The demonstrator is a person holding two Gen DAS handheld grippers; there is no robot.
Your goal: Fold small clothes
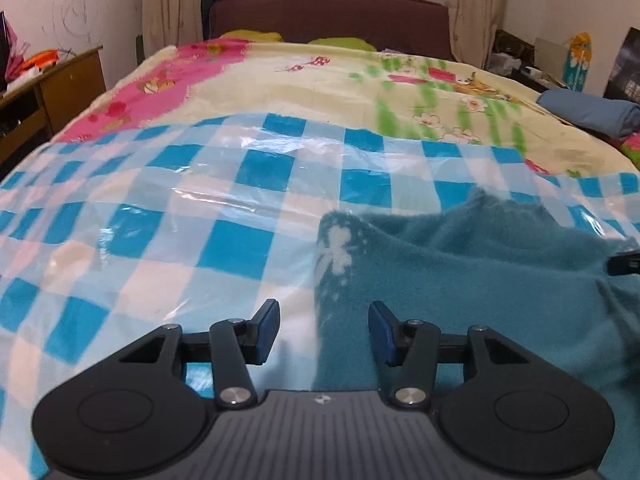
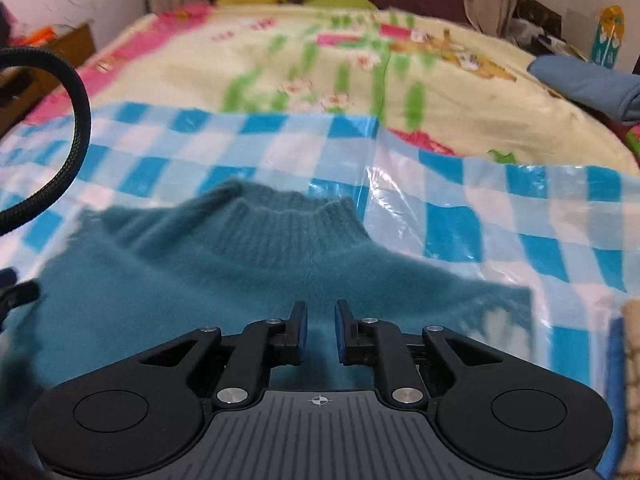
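Observation:
A teal knit sweater lies on a blue-and-white checked plastic sheet on the bed. Its ribbed collar points away from me in the right wrist view. My left gripper is open, low over the sweater's left edge, with nothing between its fingers. My right gripper hovers over the sweater's middle below the collar, jaws a narrow gap apart, holding nothing I can see. The right gripper's tip shows at the right edge of the left wrist view.
The checked sheet lies over a cartoon-print bedspread. A folded blue cloth lies at the bed's right edge. A wooden desk stands left. A black cable loops at the left of the right wrist view.

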